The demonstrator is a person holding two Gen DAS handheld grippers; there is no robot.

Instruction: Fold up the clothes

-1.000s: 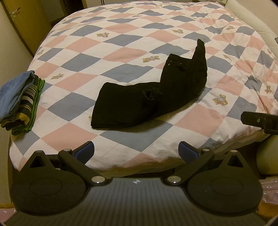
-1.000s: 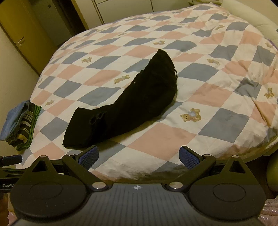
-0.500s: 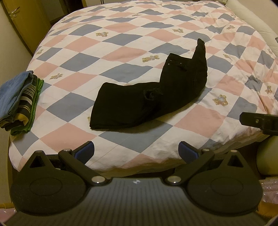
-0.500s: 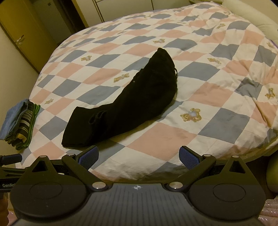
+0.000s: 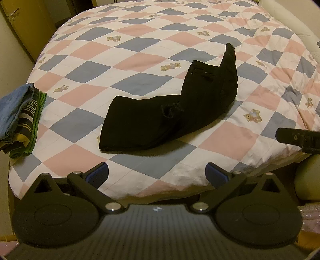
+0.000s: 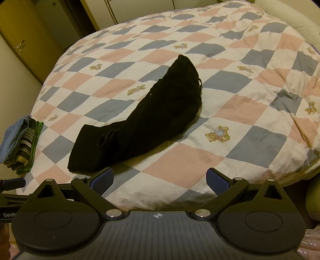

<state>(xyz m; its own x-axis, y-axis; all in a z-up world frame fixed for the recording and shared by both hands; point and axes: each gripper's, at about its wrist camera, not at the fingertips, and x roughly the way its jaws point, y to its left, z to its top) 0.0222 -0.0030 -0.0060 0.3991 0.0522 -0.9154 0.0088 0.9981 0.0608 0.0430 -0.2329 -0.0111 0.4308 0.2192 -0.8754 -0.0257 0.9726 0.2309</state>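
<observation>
Stack of folded clothes, blue over striped and green, at the left edge of the pink, grey and white checked quilt. Black trousers, folded lengthwise, lying mid-quilt. Left gripper and right gripper: both spread wide, empty, short of the bed's near edge.

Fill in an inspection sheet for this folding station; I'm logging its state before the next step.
Surface: bed with checkered quilt, bear prints, lightly wrinkled.
Job's things: black trousers lying partly folded mid-quilt, waistband end raised; stack of folded clothes at the bed's left edge.
Clutter: nothing seen on the quilt.
Grippers: left gripper open, empty, short of the bed edge; right gripper open, empty, also short of it.
Cables: nothing seen.
Surroundings: yellow door at left; pale headboard far right.
</observation>
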